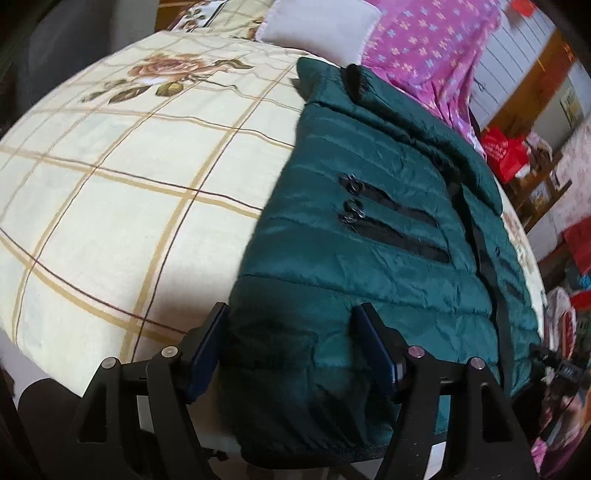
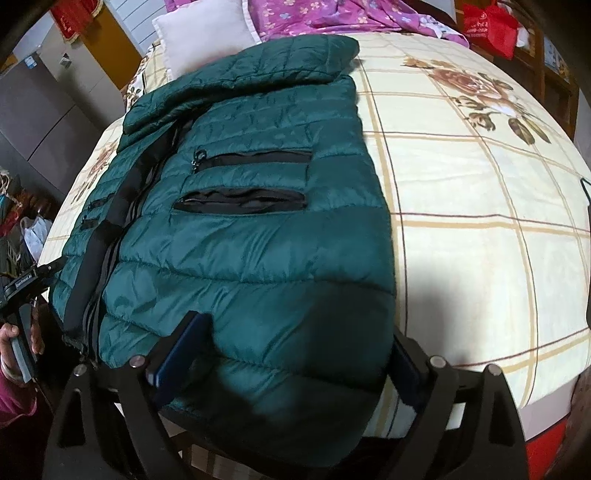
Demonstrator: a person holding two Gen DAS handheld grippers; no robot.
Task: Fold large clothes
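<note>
A dark green quilted puffer jacket (image 1: 369, 229) lies on the bed, inner side up, with black zip pockets and a black zipper strip showing; it also fills the right wrist view (image 2: 251, 221). My left gripper (image 1: 291, 332) is open, its blue-padded fingers straddling the jacket's near hem at its left corner. My right gripper (image 2: 299, 350) is open too, its fingers on either side of the hem's right corner. The hem hangs over the bed's front edge. The left gripper's body shows at the left edge of the right wrist view (image 2: 26, 284).
The bed has a cream checked sheet with rose prints (image 1: 122, 192). A white pillow (image 1: 317, 29) and a pink floral quilt (image 1: 432, 48) lie at the head. Red bags and shelves (image 1: 506, 155) stand beside the bed.
</note>
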